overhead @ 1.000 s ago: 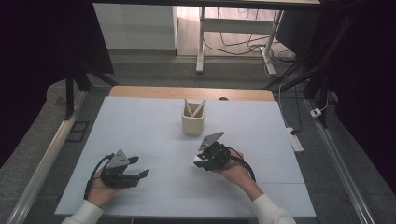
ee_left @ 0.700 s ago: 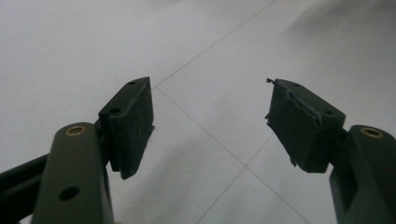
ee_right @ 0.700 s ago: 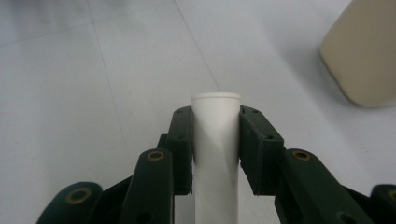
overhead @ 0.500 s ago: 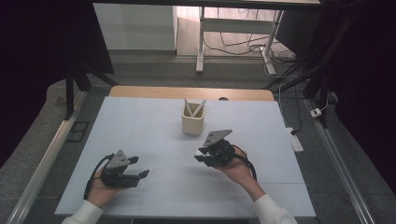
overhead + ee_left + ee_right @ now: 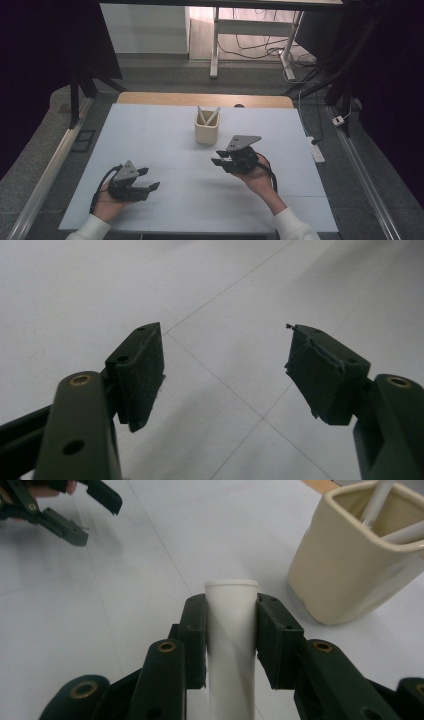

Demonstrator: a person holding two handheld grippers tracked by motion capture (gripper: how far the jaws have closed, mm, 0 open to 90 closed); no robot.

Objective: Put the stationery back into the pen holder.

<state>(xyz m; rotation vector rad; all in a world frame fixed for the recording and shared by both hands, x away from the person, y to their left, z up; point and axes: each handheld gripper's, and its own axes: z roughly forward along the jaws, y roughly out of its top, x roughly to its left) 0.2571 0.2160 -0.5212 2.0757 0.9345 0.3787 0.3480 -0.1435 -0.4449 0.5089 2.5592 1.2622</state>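
Right gripper view shows the right tongs (image 5: 231, 630) clenched on a white tube (image 5: 231, 625), lifted off the tabletop (image 5: 160, 140) just beside the cream holder (image 5: 360, 555). I judge the step is dropping it in with the two white sticks (image 5: 207, 116) already leaning there (they cross, so little room remains). Best to raise the tube above the rim, stand it upright, and lower it into the free corner before releasing. Left tongs (image 5: 225, 370) hang released, grasping nothing.
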